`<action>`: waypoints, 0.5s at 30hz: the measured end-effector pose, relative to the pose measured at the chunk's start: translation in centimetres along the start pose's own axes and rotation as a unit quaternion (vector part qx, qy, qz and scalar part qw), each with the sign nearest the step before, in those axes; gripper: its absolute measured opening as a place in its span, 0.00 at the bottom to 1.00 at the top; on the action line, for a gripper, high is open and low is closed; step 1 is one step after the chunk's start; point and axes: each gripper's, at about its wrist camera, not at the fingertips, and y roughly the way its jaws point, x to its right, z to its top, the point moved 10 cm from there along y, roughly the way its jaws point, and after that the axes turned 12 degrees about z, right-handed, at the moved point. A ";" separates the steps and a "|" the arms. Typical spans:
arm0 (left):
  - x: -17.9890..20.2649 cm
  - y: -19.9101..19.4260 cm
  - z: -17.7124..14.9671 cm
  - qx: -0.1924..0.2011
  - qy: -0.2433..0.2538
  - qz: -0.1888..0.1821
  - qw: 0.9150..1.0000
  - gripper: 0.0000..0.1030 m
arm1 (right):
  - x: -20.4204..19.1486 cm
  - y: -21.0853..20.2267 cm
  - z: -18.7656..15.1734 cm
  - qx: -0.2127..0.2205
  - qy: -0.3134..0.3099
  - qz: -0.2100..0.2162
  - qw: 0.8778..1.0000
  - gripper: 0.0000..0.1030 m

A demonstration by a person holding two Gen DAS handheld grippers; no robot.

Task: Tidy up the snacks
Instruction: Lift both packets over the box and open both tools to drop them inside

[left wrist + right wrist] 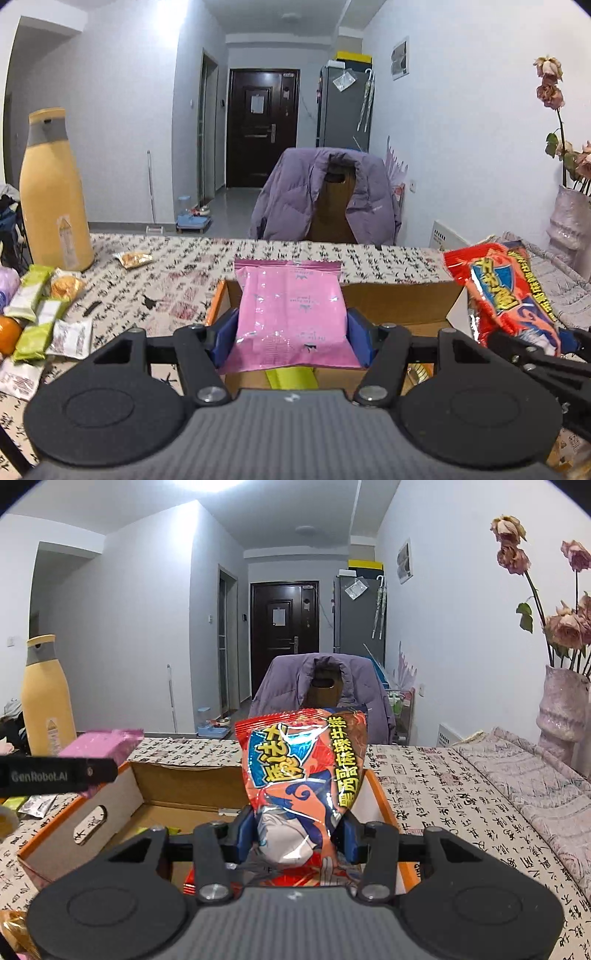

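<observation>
- Firmly pinched in left tool [291, 328]: glossy pink plastic snack packet [290, 314], above open brown cardboard box [399, 295].
- Likewise clamped in right tool [297, 830]: crinkled red foil snack bag [306, 768], over same box.

The pink packet [291, 317] is glossy plastic film, catching small white glints, with a crimped top seam. The red chip bag [303, 771] shines harder — crinkled foil-like plastic, creased where it is pinched. The left tool [291, 332] and right tool [299, 834] are matt black plastic with ribbed grey housings, blue pads [358, 332] and bright metal pivot screws [211, 394]. The box [122, 794] is plain brown cardboard — dull, raw-edged, with an orange printed outside. The counter [177, 280] wears a printed cloth, soft and matt. The yellow bottle [53, 192] looks smooth and satin.
</observation>
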 end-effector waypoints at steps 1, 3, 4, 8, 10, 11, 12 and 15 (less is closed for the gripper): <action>0.0 0.2 -0.2 -0.003 -0.001 -0.002 1.000 0.61 | 0.1 0.1 0.0 -0.001 0.002 0.002 1.000 0.44; -0.1 0.5 -0.6 -0.007 -0.001 -0.003 1.000 0.61 | 0.3 0.3 -0.2 -0.004 0.005 0.006 1.000 0.44; -0.1 0.6 -0.8 -0.009 0.000 -0.005 1.000 0.61 | 0.4 0.3 -0.4 -0.008 0.008 0.009 1.000 0.44; 0.1 0.9 -1.5 -0.017 0.007 -0.013 1.000 0.61 | 0.4 1.0 -0.9 -0.025 0.011 0.016 1.000 0.44; 0.3 0.9 -1.8 -0.021 0.010 -0.018 1.000 0.62 | 0.3 1.4 -1.2 -0.032 0.011 0.016 0.999 0.45; 0.3 0.9 -1.9 -0.019 0.012 -0.018 1.000 0.63 | 0.3 1.5 -1.3 -0.035 0.011 0.016 0.999 0.45; 0.3 0.9 -1.9 -0.017 0.013 -0.017 1.000 0.67 | 0.4 1.6 -1.5 -0.038 0.011 0.013 0.999 0.47; 0.3 0.2 -1.7 -0.005 0.009 -0.021 1.000 0.87 | 0.6 1.5 -1.7 -0.040 0.013 0.009 0.999 0.57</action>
